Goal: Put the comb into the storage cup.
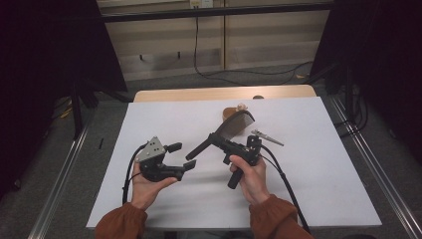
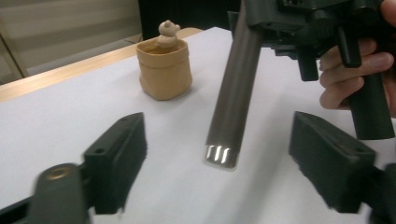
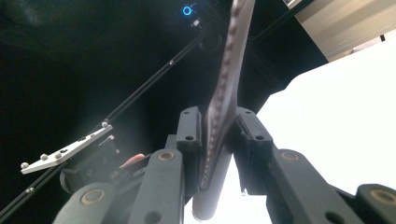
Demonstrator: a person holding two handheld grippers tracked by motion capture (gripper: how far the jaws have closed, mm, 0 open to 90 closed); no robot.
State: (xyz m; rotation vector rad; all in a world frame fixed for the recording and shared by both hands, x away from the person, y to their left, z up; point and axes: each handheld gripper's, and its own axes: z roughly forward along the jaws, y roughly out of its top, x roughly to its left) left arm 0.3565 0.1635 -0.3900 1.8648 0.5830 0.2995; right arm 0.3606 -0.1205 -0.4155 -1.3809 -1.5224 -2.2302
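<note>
One white table top [image 1: 318, 189] carries the scene, with a strip of bare wood showing along its far edge. Two grippers work above its middle, each in one of the person's two hands with rust-coloured sleeves at the near edge. The right gripper [image 1: 217, 140] is clamped on the one dark comb [image 1: 230, 128]: in the right gripper view its two jaws press on either flat side of the comb [image 3: 223, 100], whose toothed edge runs up and away between them. In the high view the comb is held off the table top, its wide toothed part pointing toward the far edge and its long handle slanting down toward the left gripper [image 1: 182, 155]. That gripper's jaws stand wide apart and grip nothing; in the left gripper view the handle's end [image 2: 223, 154], with a shiny band on it, hangs in the gap between the two pads without touching either. One small tan pouch [image 2: 164, 70] stands upright near the far edge, a pale little figure poking out of its top. One small silvery clip-like piece [image 1: 266, 137] lies flat just to the right of the comb.
</note>
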